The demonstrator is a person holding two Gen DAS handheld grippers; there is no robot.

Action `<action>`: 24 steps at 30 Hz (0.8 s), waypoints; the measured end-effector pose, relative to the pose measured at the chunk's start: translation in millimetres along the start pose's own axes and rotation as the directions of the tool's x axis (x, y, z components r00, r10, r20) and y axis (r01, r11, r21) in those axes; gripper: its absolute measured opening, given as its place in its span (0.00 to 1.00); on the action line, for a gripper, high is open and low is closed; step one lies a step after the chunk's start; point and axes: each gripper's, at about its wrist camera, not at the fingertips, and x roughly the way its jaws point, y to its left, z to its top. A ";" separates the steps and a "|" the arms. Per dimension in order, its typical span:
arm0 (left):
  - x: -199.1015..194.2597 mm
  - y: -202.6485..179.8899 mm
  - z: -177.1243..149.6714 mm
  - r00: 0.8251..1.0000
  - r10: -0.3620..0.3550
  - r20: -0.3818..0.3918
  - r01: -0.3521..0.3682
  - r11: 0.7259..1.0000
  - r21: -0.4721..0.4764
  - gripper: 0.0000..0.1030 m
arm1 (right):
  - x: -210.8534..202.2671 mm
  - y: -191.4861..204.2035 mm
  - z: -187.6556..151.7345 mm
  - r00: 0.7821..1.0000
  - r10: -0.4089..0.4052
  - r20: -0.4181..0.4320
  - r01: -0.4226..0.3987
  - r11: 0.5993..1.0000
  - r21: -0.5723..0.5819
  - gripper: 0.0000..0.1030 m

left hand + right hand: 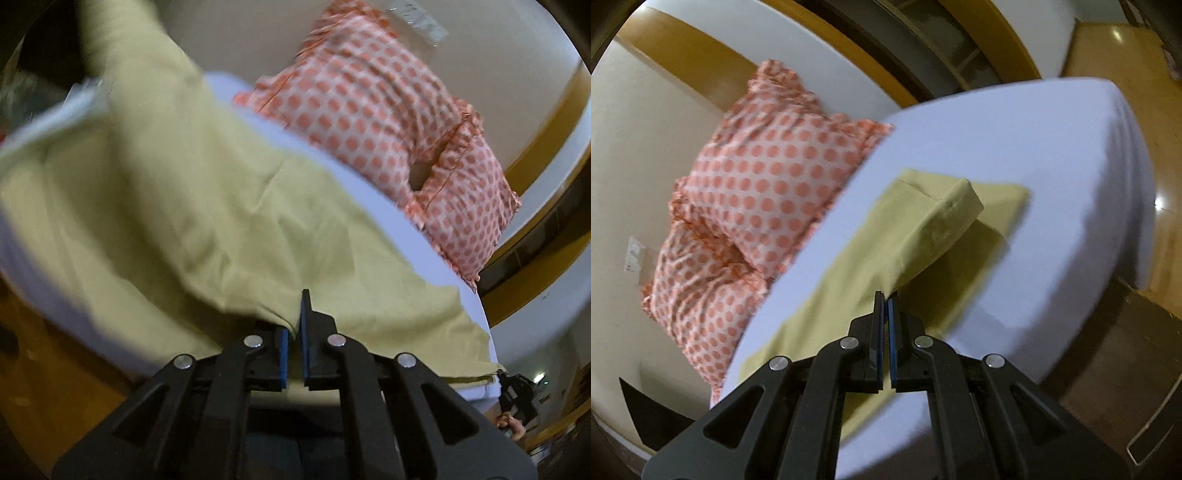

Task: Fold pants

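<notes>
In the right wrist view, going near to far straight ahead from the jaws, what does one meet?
Right gripper shut on the lifted fold of the yellow-green cloth pants → the flat far end of the pants → bare white bed sheet → dark wooden bed frame.

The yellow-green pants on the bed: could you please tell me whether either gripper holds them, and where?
Both hold the pants: left gripper and right gripper each pinch a lifted fabric edge.

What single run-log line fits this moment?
left tool: shut on pants | right tool: shut on pants, fold lifted | bed | pillows beside
</notes>
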 end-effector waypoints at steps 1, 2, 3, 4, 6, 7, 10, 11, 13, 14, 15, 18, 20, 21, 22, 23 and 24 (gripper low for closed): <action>1.5 4.7 -4.3 1.000 -0.001 -0.007 0.001 1.000 -0.010 0.06 | -0.8 -2.3 -1.8 1.000 -0.028 -0.002 0.028 1.000 -0.011 0.02; 1.7 8.4 -8.9 1.000 -0.010 -0.012 0.010 1.000 -0.016 0.06 | -2.1 -3.7 -2.0 0.999 -0.044 -0.003 0.044 0.999 -0.013 0.08; -3.5 10.3 -13.2 1.000 -0.017 0.006 0.017 1.000 -0.005 0.09 | -5.0 -5.6 -1.7 0.998 -0.062 0.001 0.062 0.998 -0.007 0.26; -8.4 9.7 -14.9 0.999 -0.020 0.025 0.019 1.000 0.010 0.11 | -11.8 -9.2 -0.1 0.995 -0.098 0.031 0.097 0.995 0.007 0.38; -15.1 7.1 -18.1 0.998 -0.030 0.054 0.028 0.999 0.032 0.15 | -21.9 -15.1 3.4 0.988 -0.116 0.105 0.115 0.993 0.015 0.62; -18.5 6.4 -20.0 0.997 -0.035 0.064 0.033 0.999 0.042 0.18 | -24.8 -18.2 6.0 0.981 -0.145 0.132 0.144 0.989 0.014 0.62; -28.9 6.7 -26.0 0.994 -0.063 0.089 0.057 0.996 0.072 0.24 | -10.5 -27.1 11.4 0.983 -0.153 0.098 0.152 0.988 0.010 0.61; -30.1 5.7 -27.3 0.993 -0.068 0.093 0.061 0.995 0.074 0.24 | -8.8 -25.5 11.4 0.983 -0.147 0.113 0.148 0.989 -0.006 0.61; -37.7 7.9 -31.4 0.990 -0.090 0.113 0.082 0.994 0.075 0.25 | -1.9 -20.0 9.7 0.984 -0.137 0.116 0.143 0.989 -0.046 0.60; -40.4 8.7 -32.8 0.988 -0.097 0.121 0.089 0.993 0.072 0.25 | 6.0 -14.3 6.4 0.988 -0.113 0.109 0.123 0.989 -0.085 0.57; -46.9 12.4 -35.8 0.984 -0.095 0.148 0.087 0.994 0.061 0.36 | 10.0 -9.7 3.6 0.987 -0.116 0.114 0.129 0.985 -0.117 0.51; -70.1 28.5 -42.1 0.960 -0.018 0.280 0.018 1.000 0.004 0.58 | 29.7 -2.8 -4.3 0.992 -0.083 0.091 0.100 0.976 -0.196 0.06; -79.5 41.6 -43.3 0.951 0.003 0.310 0.008 0.999 -0.036 0.60 | 29.8 3.4 -4.8 0.991 -0.047 0.122 0.072 0.974 -0.214 0.06; -81.7 49.8 -43.6 0.951 0.013 0.310 0.005 0.998 -0.056 0.61 | 29.0 13.0 -4.2 0.991 -0.029 0.128 0.058 0.971 -0.233 0.06; -81.8 54.1 -43.5 0.951 0.022 0.308 -0.002 0.998 -0.065 0.63 | 27.4 27.0 -3.9 0.992 0.011 0.127 0.022 0.967 -0.256 0.05; -81.5 57.9 -43.4 0.951 0.032 0.306 -0.011 0.997 -0.070 0.65 | 26.1 56.7 -6.3 0.990 0.089 0.109 -0.053 0.952 -0.300 0.05; -80.0 61.9 -43.4 0.952 0.037 0.304 -0.014 0.997 -0.077 0.67 | 25.5 82.3 -11.1 0.985 0.151 0.088 -0.112 0.933 -0.343 0.05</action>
